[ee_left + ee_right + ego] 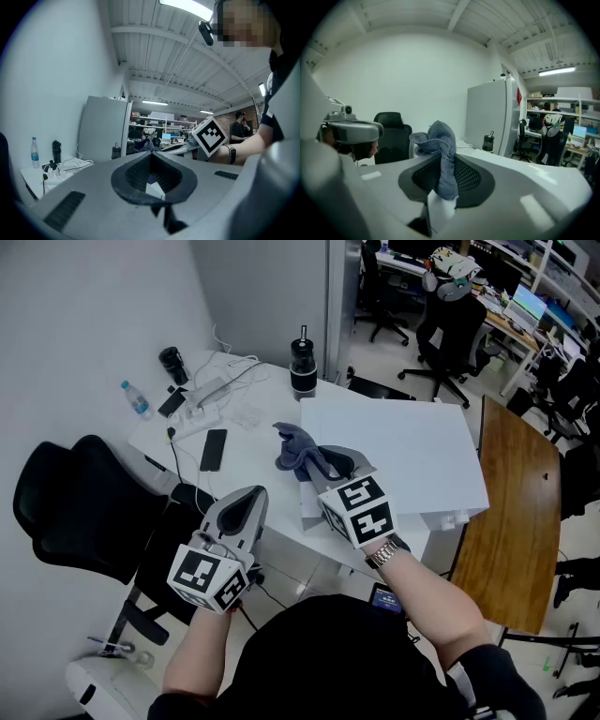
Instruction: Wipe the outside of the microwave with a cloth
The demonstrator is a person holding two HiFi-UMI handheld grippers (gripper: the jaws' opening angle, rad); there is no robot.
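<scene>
The white microwave stands on the white table, seen from above. My right gripper is shut on a grey-blue cloth at the microwave's front left corner; the cloth bunches up beyond the jaws. In the right gripper view the cloth is pinched between the closed jaws of my right gripper. My left gripper hovers off the table's near edge, left of the microwave, shut and holding nothing. In the left gripper view its jaws meet with nothing between them, and the cloth shows beyond.
On the table lie a black phone, a power strip with white cables, a water bottle and a black tumbler. A black office chair stands at the left. A wooden tabletop lies right of the microwave.
</scene>
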